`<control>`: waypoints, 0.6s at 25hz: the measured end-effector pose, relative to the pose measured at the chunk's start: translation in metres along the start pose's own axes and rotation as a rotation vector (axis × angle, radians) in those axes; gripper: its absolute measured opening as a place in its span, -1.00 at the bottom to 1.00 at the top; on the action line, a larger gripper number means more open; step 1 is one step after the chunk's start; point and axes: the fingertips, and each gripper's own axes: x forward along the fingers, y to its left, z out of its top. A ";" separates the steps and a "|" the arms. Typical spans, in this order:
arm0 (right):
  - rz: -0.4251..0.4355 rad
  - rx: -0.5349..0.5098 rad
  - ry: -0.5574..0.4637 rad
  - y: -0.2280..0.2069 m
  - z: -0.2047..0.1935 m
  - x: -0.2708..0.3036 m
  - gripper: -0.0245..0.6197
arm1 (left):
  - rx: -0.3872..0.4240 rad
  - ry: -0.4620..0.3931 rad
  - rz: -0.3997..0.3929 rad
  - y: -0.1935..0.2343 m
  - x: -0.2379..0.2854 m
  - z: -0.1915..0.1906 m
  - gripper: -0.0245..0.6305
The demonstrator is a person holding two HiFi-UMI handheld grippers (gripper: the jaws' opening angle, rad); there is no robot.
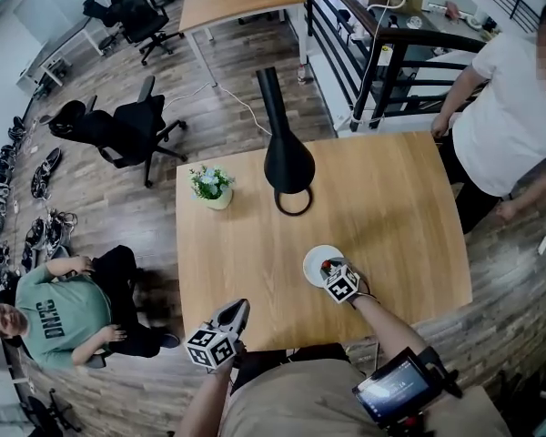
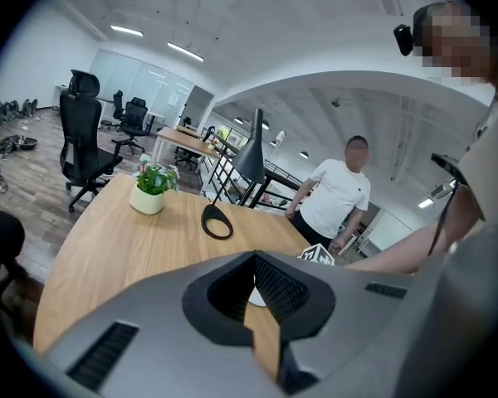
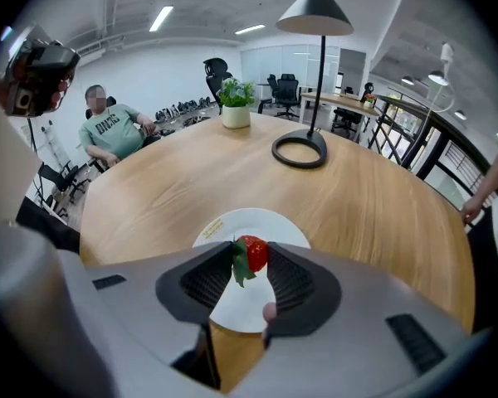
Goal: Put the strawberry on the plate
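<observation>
A red strawberry (image 3: 254,252) with green leaves sits between the pads of my right gripper (image 3: 251,259), which is shut on it. It hangs just above the small white plate (image 3: 249,220) near the table's front edge. In the head view the strawberry (image 1: 327,265) shows at the plate (image 1: 313,260), under the right gripper (image 1: 331,270). My left gripper (image 1: 238,310) rests at the front edge of the table, well left of the plate. Its jaws (image 2: 251,259) meet at the tips with nothing between them.
On the light wooden table (image 1: 391,198) stand a black desk lamp (image 1: 288,167) with a ring base and a small potted plant (image 1: 212,187). A person in white (image 1: 510,107) stands at the far right corner. Another person (image 1: 64,308) sits left of the table, near an office chair (image 1: 127,130).
</observation>
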 end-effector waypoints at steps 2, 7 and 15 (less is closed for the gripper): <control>-0.006 -0.019 0.031 0.001 -0.002 0.007 -0.55 | -0.008 -0.002 0.015 0.004 -0.007 -0.002 -0.92; -0.019 -0.050 0.084 0.000 -0.012 0.025 -0.55 | -0.038 -0.009 0.041 0.008 -0.020 -0.008 -0.92; -0.075 -0.058 0.089 -0.008 -0.019 0.038 -0.55 | -0.067 -0.002 0.061 0.008 -0.028 -0.025 -0.92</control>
